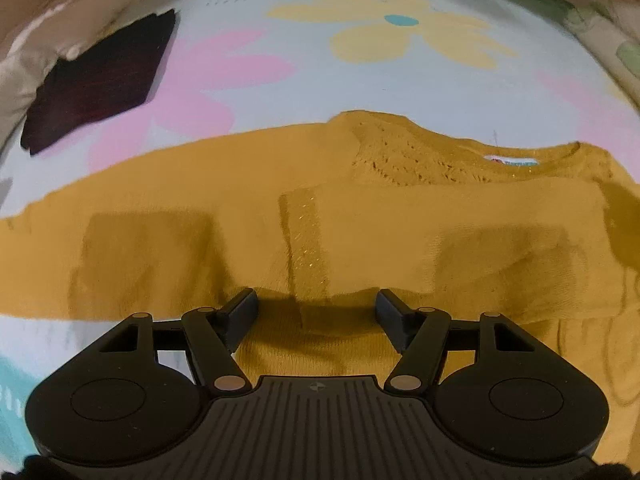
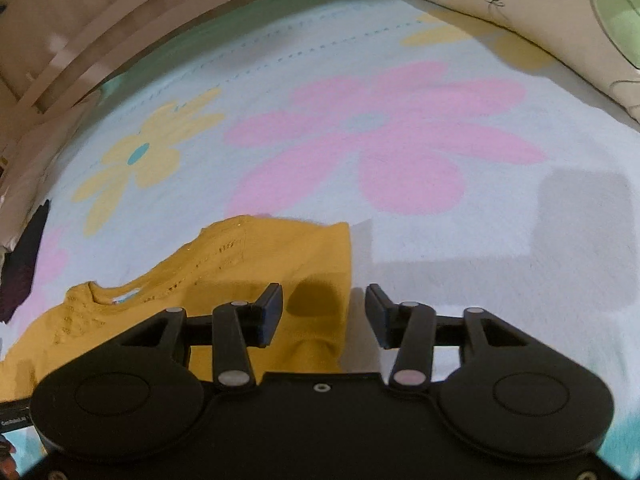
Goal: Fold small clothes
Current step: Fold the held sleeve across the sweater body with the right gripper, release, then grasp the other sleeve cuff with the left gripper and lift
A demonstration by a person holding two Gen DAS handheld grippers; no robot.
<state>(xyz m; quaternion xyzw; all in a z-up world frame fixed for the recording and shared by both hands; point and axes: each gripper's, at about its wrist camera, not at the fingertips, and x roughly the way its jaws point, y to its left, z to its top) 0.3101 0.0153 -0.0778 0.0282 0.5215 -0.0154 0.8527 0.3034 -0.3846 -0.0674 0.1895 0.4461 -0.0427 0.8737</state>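
- Mustard-yellow knitted small sweater (image 1: 360, 220) is lying flat on the pale blue blanket with pink and yellow flower prints (image 1: 280, 92); neckline with a white label is facing the far side in the left wrist view.
- One sleeve with a glittery cuff is lying folded across the sweater's body, so judging the fold is partly done, with more folds to go.
- Left gripper (image 1: 316, 312) is hovering just over the sweater's near edge, fingers standing fairly wide, nothing between them; no pad looks to be pressing on the knit.
- Likely lining up on that near edge, beside the folded cuff, for the next pinch.
- Right gripper (image 2: 324, 312) is sitting over the sweater's side edge in the right wrist view: one finger (image 2: 270, 312) over the yellow knit, the other over bare blanket.
- Its fingers are standing moderately apart, straddling the edge but not clamping it; holding nothing.
- Straddling like that probably suits grabbing the side edge to bring it over the sweater's middle.
- Dark maroon folded cloth (image 1: 100, 80) is lying well apart from the sweater, at the blanket's far edge; looks like a finished piece set aside, though that's a guess.
- Cream pillow with green leaf print (image 2: 540, 12) is resting beyond the sweater, at the blanket's far corner.
- Risk: loose knit could slip or drag the folded sleeve out of place.
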